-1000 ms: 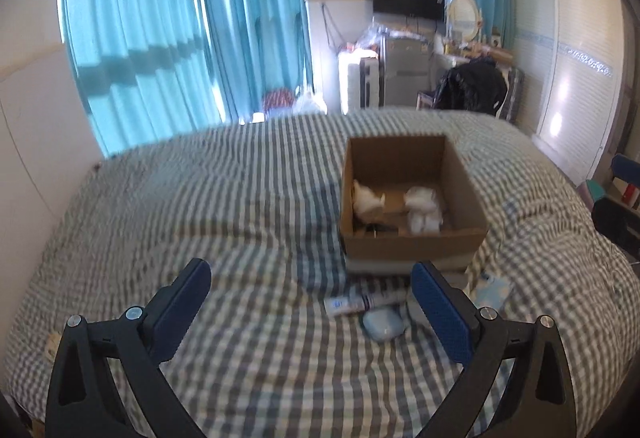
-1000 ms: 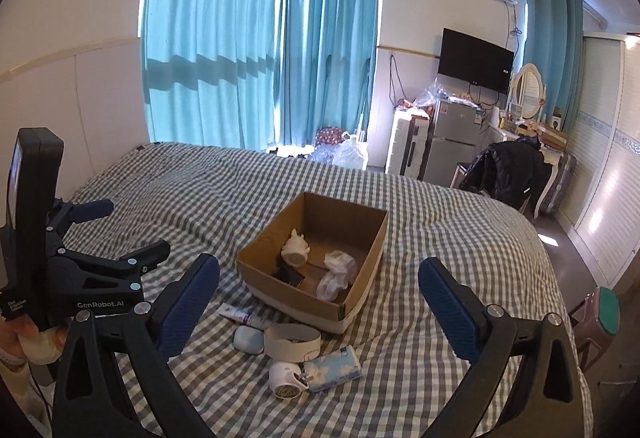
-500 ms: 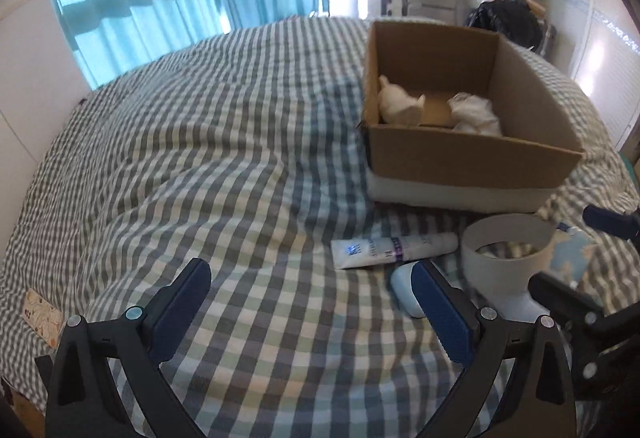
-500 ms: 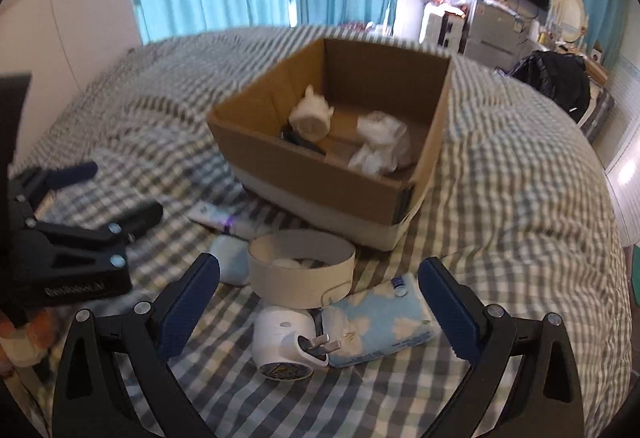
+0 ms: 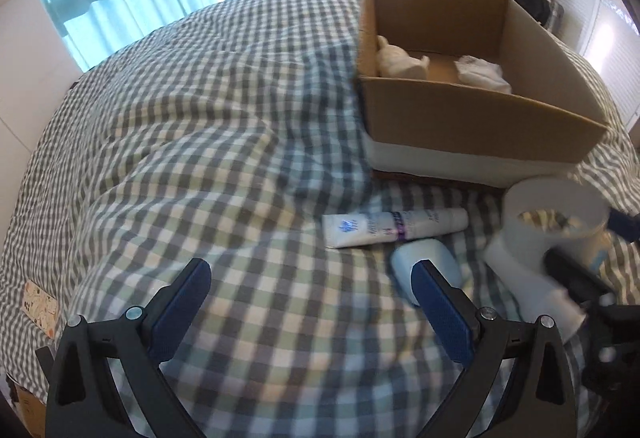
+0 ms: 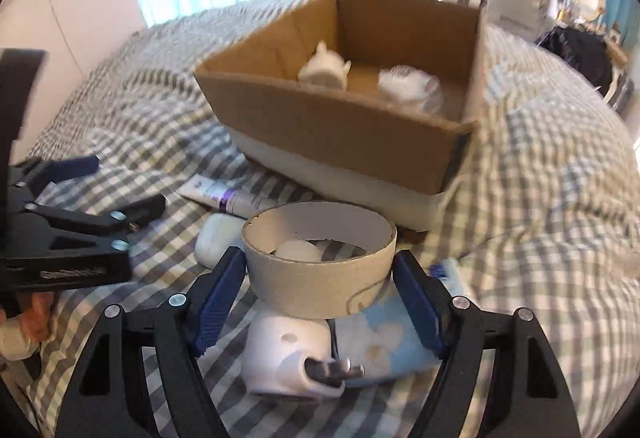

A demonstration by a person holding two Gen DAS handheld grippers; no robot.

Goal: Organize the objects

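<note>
My right tool (image 6: 320,274) is down over the cardboard ring (image 6: 319,258), blue pads spread to either side of it with no firm contact I can confirm; the ring sits on the checked bed (image 5: 224,165) atop a white plug-in device (image 6: 288,362) and a blue-and-white pack (image 6: 384,342). My left tool (image 5: 308,302) hangs wide apart and empty above the bedding, its right pad in front of a pale blue case (image 5: 424,258), a white tube (image 5: 394,228) just beyond. The open cardboard box (image 5: 480,125) lies behind the clutter, holding a white figurine (image 5: 396,61) and crumpled white material (image 5: 482,71)
</note>
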